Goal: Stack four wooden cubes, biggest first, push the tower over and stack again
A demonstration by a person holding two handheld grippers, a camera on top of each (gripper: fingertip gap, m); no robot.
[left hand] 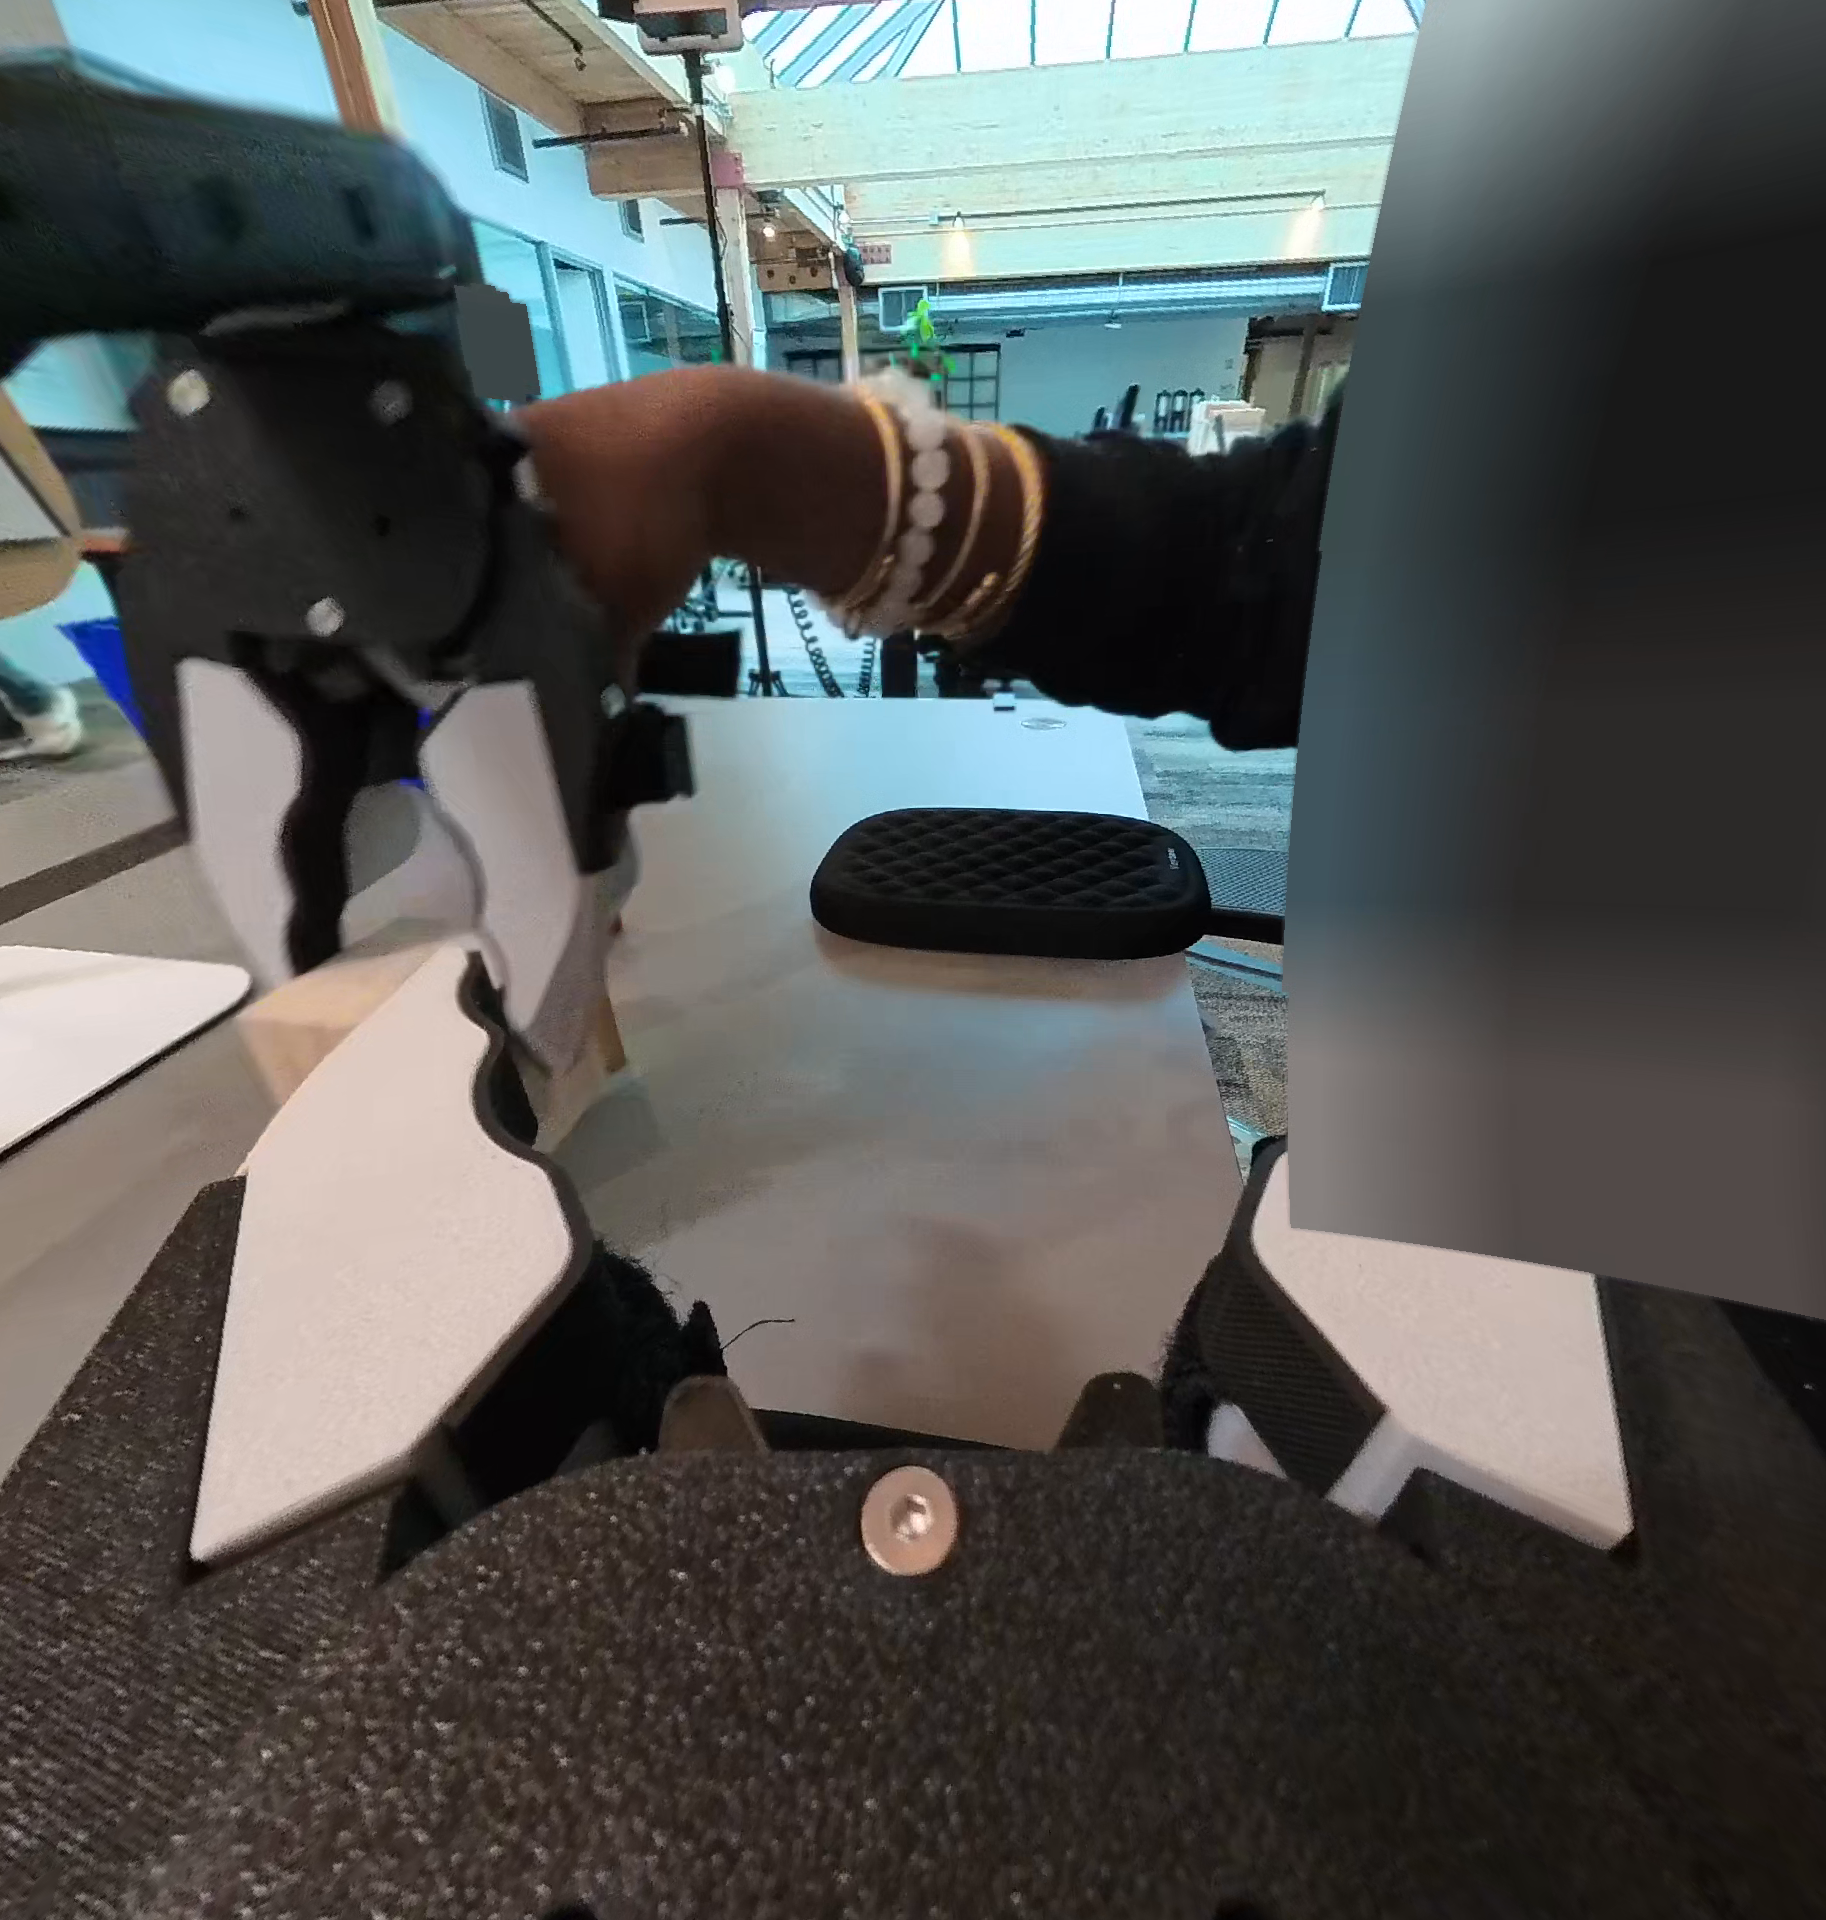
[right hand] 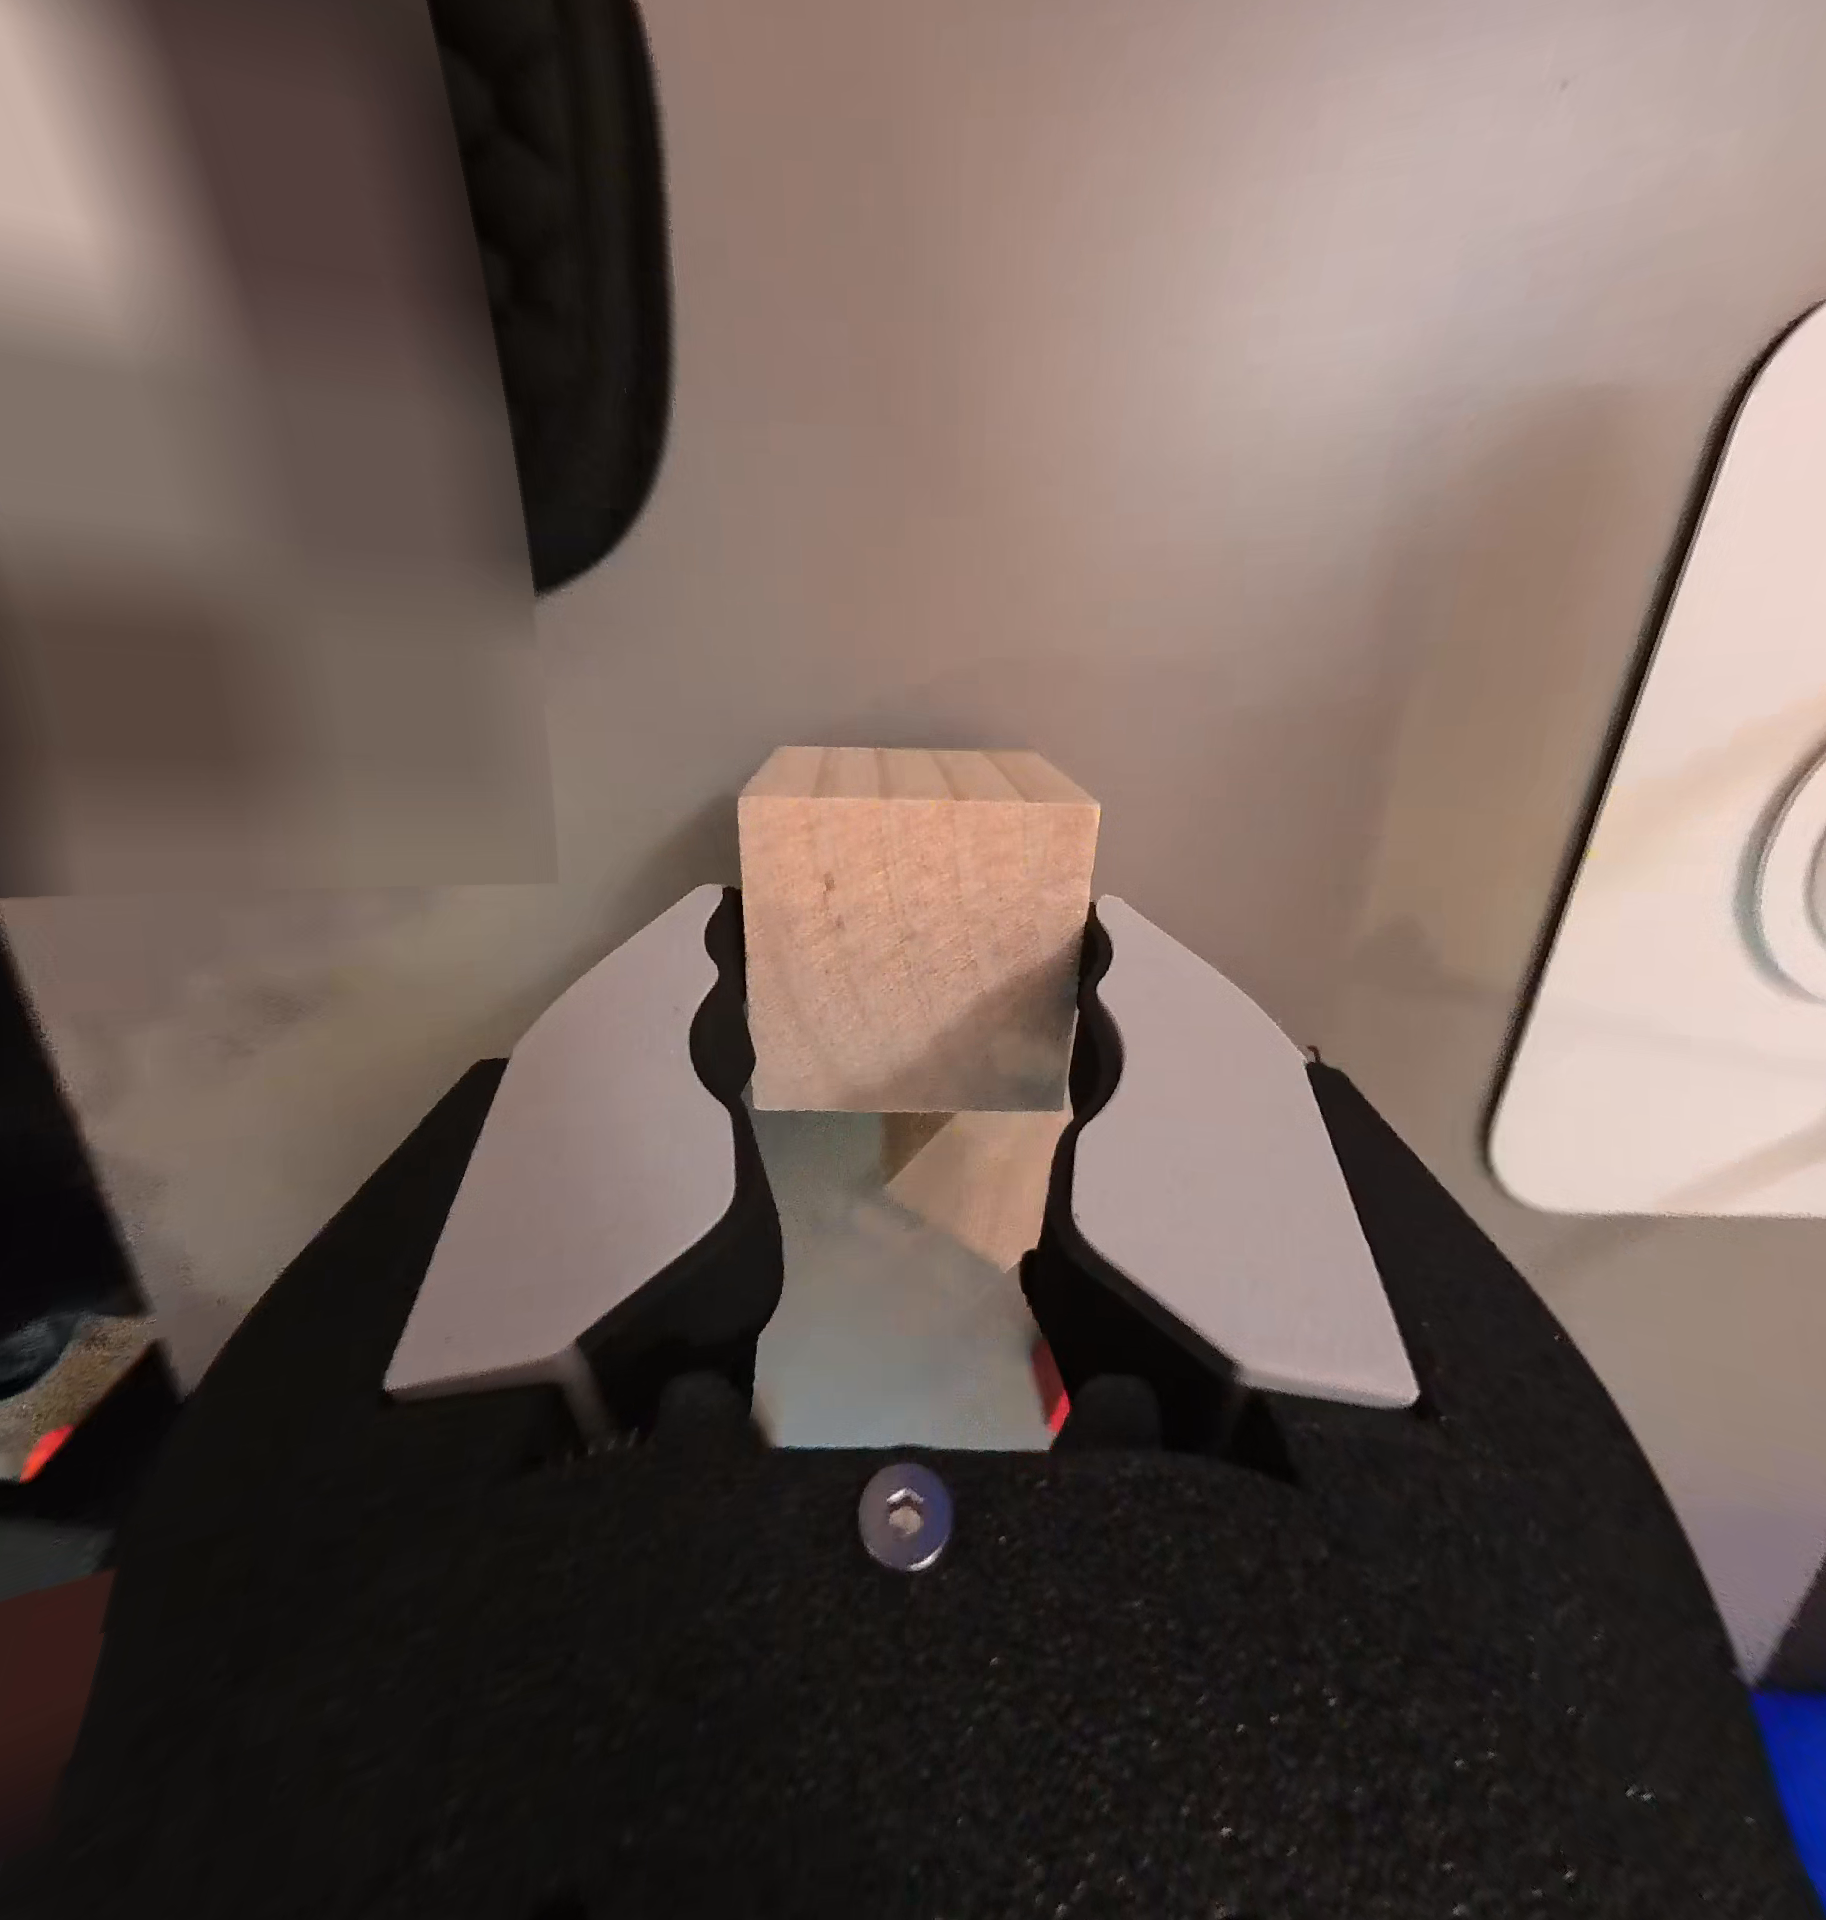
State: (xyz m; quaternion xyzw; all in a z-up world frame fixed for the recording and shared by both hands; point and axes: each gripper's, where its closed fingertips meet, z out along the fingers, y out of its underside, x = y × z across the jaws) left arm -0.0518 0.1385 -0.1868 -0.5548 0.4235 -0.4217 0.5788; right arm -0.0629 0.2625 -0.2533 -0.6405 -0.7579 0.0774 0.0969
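Between the wide-spread left fingers [left hand: 389, 1195] the grey surface [left hand: 888, 1091] lies bare, with a black quilted pad [left hand: 1002, 883] ahead to the right, while a wooden block [right hand: 909, 966] fills the gap between the right fingers [right hand: 618, 1122], a white base [right hand: 1667, 883] to their right.

I can read no writing anywhere. The black quilted pad [left hand: 1008, 881] on the table [left hand: 888, 1143] carries a small pale mark on its right rim, too blurred to make out.
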